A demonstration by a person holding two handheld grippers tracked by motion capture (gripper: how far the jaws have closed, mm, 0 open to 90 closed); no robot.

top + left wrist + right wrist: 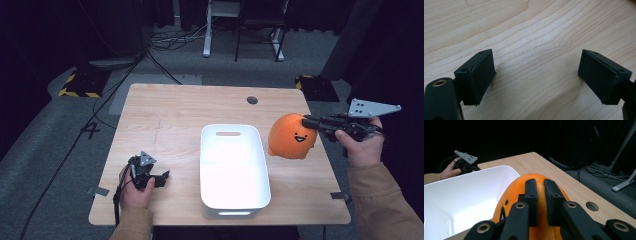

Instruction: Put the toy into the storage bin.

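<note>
The right gripper (306,120) is clenching a pinch of the orange plush toy (291,136), its two black jaws nearly together with a fold of the soft top squeezed between them, as the right gripper view makes plain. The toy is hanging clear of the wooden table (170,115), just beside the right wall of the white bin (234,165), its smiling face turned toward the person. The table is carrying the bin at its middle, near the front edge, and the bin's inside is showing bare white. The left gripper (159,179) is resting low at the table's front left, well apart from the bin, its jaws standing wide and released with bare wood between the pads (477,77).
</note>
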